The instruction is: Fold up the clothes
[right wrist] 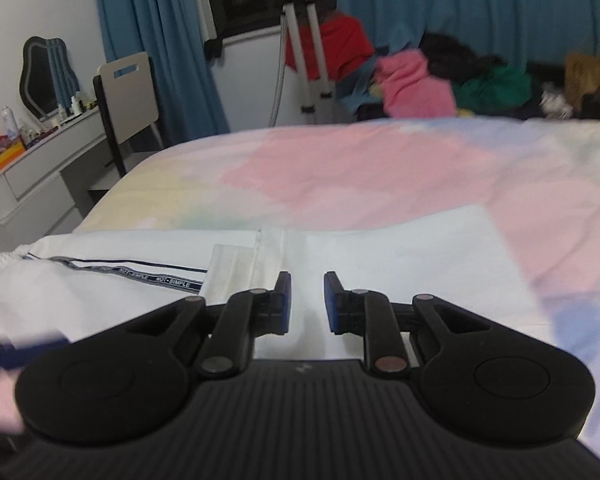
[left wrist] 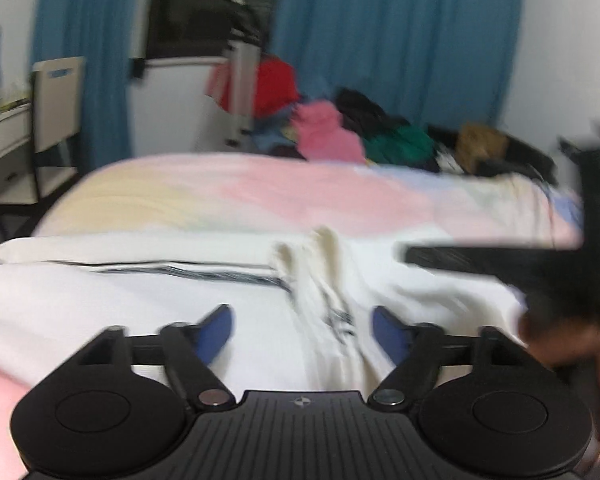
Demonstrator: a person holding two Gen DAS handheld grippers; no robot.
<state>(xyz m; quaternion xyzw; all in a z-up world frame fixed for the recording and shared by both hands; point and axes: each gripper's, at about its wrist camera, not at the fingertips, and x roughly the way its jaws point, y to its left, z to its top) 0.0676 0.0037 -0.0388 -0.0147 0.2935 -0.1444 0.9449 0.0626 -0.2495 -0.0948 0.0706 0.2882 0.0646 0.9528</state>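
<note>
A white garment with a dark printed stripe lies flat on the near part of the bed. In the left wrist view, which is blurred, a bunched ridge of the garment's cloth runs up the middle. My left gripper hovers over that ridge, open wide, its blue pads clear of the cloth. My right gripper hangs above the garment's folded part, its jaws a narrow gap apart with nothing between them. It also shows as a black blur, the right gripper, held by a hand.
The bed sheet is pastel pink, yellow and blue. A pile of clothes lies along the far side. Behind the bed stand a tripod, a chair, a dresser with a mirror, and blue curtains.
</note>
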